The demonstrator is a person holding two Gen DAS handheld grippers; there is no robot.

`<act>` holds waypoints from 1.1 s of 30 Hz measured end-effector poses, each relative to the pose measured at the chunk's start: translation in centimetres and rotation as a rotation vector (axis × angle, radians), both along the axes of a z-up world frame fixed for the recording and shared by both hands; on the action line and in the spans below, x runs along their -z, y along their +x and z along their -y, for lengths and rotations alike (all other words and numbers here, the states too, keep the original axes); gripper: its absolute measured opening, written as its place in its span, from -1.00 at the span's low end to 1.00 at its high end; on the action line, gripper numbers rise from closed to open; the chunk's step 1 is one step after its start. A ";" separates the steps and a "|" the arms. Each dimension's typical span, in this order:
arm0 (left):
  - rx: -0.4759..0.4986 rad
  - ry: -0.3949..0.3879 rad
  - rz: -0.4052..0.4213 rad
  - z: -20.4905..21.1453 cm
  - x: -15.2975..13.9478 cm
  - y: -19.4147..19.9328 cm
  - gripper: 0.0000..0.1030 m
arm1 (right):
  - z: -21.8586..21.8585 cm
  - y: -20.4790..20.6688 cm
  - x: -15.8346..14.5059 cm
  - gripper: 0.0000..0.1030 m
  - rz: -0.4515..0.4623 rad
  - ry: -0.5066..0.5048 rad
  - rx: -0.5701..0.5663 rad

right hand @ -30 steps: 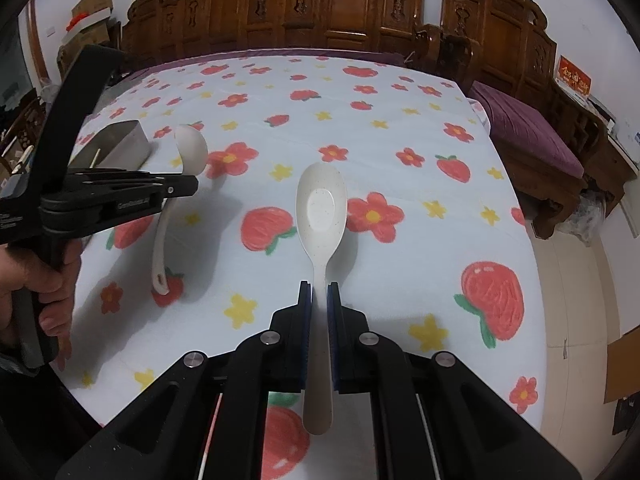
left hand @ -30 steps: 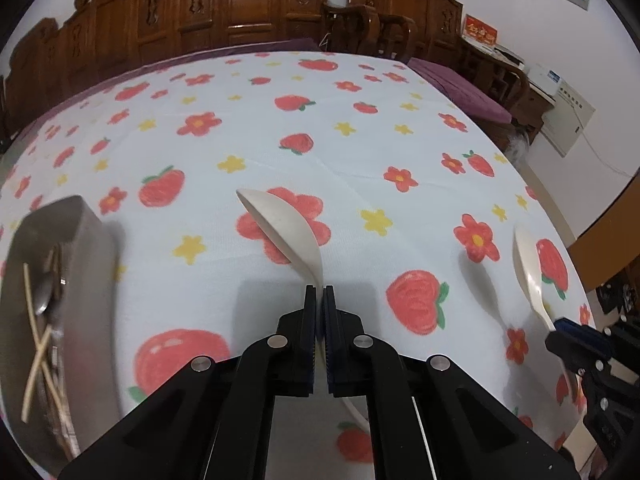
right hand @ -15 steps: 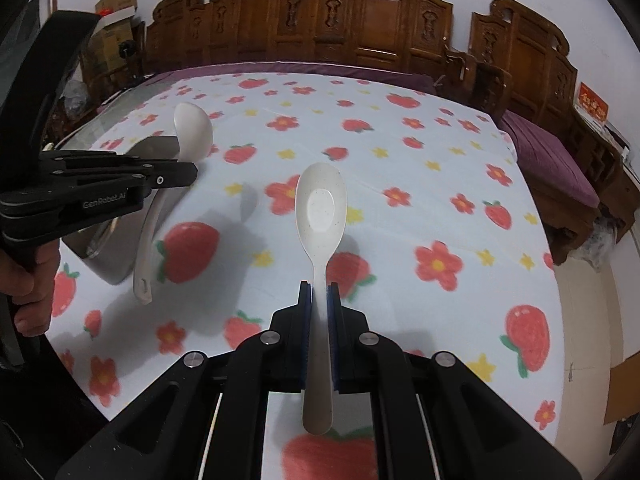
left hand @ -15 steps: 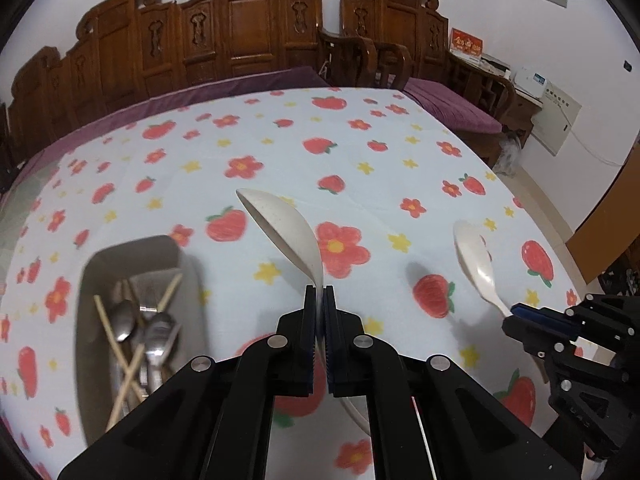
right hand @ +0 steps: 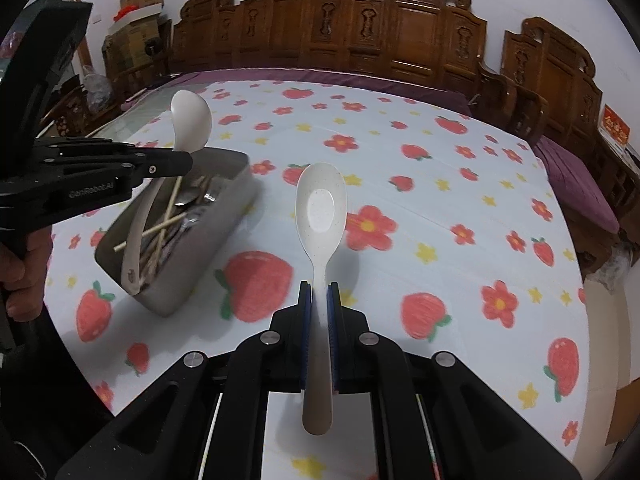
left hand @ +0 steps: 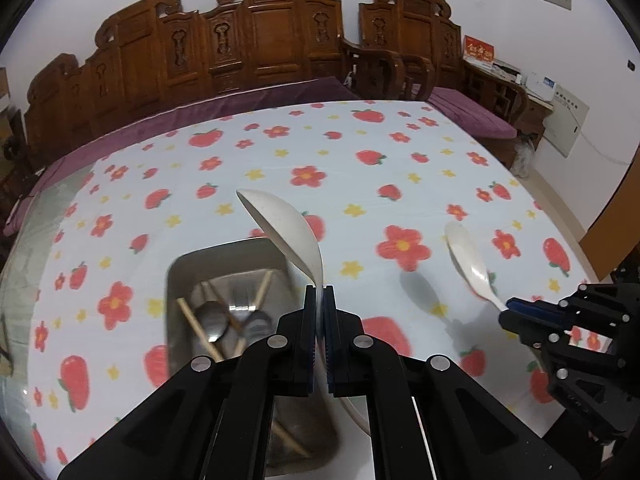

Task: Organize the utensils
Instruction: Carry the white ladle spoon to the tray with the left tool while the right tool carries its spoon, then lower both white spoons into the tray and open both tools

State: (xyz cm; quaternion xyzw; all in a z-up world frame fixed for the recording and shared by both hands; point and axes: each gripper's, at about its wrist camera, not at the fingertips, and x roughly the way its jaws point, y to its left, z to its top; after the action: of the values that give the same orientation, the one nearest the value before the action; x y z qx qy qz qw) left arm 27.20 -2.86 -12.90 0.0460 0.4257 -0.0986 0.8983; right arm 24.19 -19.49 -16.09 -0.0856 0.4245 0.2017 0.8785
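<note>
Both grippers loaded, nothing released yet. My left gripper (left hand: 319,292) is clenched on the handle of a white ladle-shaped spoon (left hand: 286,224); from the right wrist view that same spoon (right hand: 191,120) hangs over the metal utensil tray (right hand: 224,240), its handle end dipping down inside the near corner of the tray. Whether it touches the contents, I cannot tell.

My right gripper (right hand: 319,292) is clamped on the neck of a speckled white spoon (right hand: 320,208), bowl up and forward, held above the strawberry-print tabletop (right hand: 440,208) just beside the tray, not over it.

Tray already holds metal spoons (left hand: 212,318) and wooden chopsticks (right hand: 168,220), jumbled together. I see no other loose utensils on the cloth in either view.

Judgement: late stage. What is left is dropping the left spoon, then bringing the right one across and over the tray wall and releasing it. These look like the last two pieces.
</note>
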 end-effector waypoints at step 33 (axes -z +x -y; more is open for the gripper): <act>-0.163 -0.030 -0.008 -13.4 2.1 -0.2 -0.43 | -14.3 2.7 1.3 -0.81 -0.063 0.096 -0.127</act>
State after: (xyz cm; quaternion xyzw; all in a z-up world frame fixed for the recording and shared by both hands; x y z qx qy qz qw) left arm 27.04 10.53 -15.01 -0.0026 0.4301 -0.0318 0.9022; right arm 26.93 -5.19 -17.37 -0.0637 0.4355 0.2799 0.8532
